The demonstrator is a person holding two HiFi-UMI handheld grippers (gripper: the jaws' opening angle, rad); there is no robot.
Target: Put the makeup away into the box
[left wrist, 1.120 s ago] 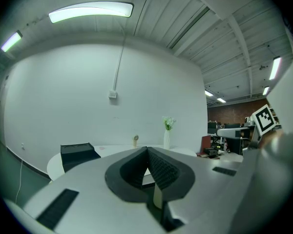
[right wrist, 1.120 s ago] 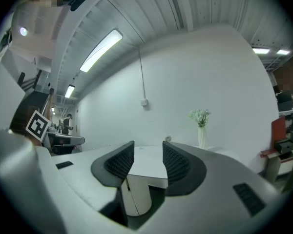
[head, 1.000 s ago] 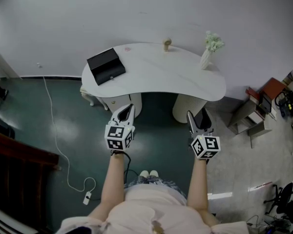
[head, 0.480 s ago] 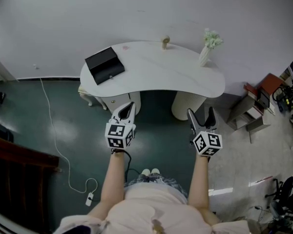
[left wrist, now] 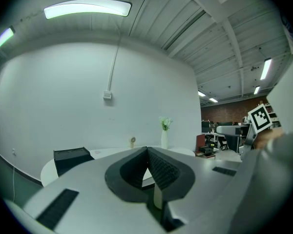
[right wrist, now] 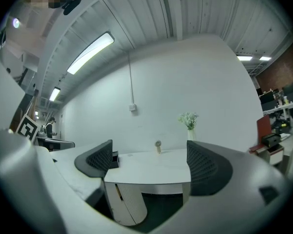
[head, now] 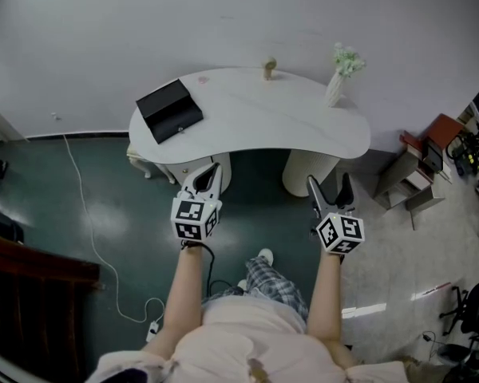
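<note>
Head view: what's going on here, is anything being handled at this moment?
Nothing is being handled. A person stands short of a white table, holding both grippers out over the floor in front of it. The left gripper has its jaws together with nothing between them; the right gripper has its jaws wide apart and empty. On the table sit a black box at the left end, a small tan item at the back edge, too small to identify, and a vase of flowers.

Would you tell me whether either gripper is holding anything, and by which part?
Nothing is held: the left gripper has its jaws shut on nothing, and the right gripper has its jaws wide apart and empty.
</note>
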